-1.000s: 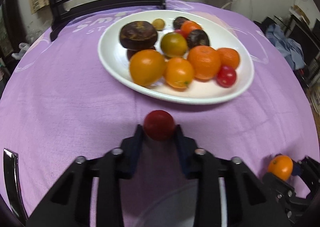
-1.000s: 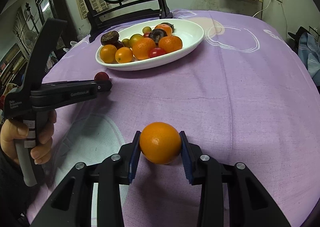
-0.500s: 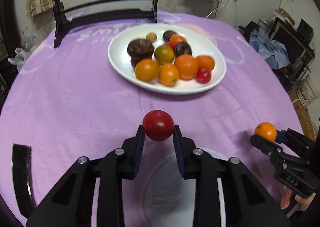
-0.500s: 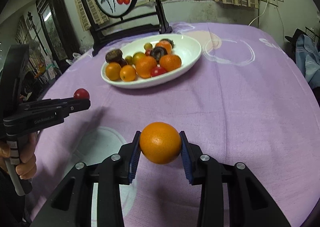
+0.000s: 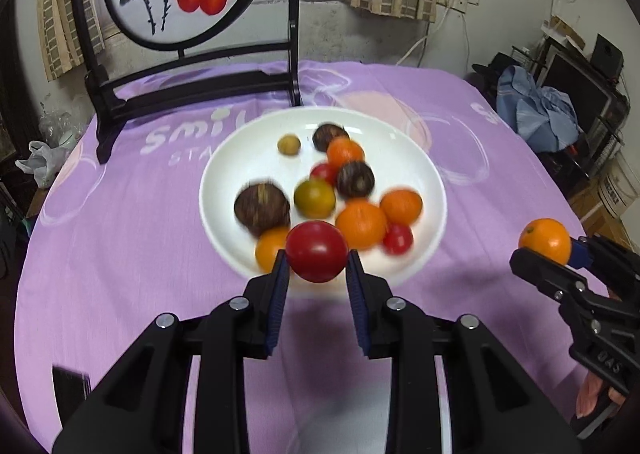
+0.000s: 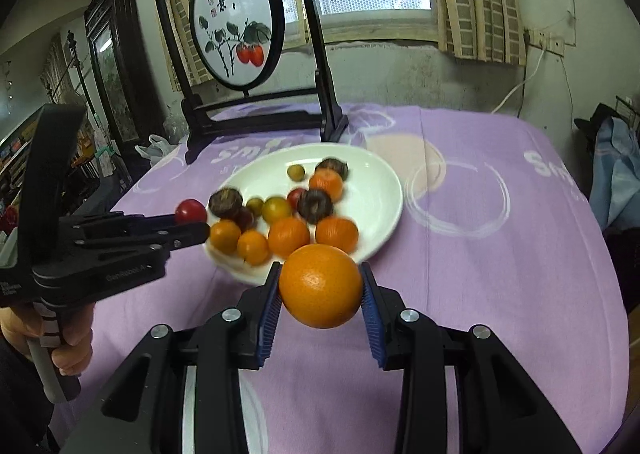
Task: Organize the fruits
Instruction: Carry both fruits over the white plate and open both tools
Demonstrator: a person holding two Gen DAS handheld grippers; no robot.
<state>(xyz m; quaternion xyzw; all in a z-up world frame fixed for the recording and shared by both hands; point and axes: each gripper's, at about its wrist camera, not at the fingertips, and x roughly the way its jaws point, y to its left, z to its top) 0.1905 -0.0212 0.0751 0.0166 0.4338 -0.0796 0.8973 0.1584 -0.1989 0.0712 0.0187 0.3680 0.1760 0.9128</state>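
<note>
Two grippers in view, each loaded. Left gripper (image 5: 316, 266) clamped on a red tomato (image 5: 317, 251), blue pads pressing both flanks; tomato held clear above the surface, in front of the plate's near rim. Right gripper (image 6: 321, 294) clamped on an orange (image 6: 321, 286), likewise off the surface. From the left wrist view the right gripper and its orange (image 5: 545, 241) sit at the right edge, partly cut off, with fingertips of a hand (image 5: 596, 402) just visible below.

White plate (image 5: 430, 173) lies mid-surface on a purple cloth (image 5: 120, 238), holding mixed fruit: several oranges, small red tomatoes, dark brown fruits, one greenish one. All blurred; exact kinds hard to make out, and the nearest fruits are partly hidden behind the held pieces.

Beyond the plate, at the far edge, a black-framed round painted screen (image 6: 236, 29) stands.
</note>
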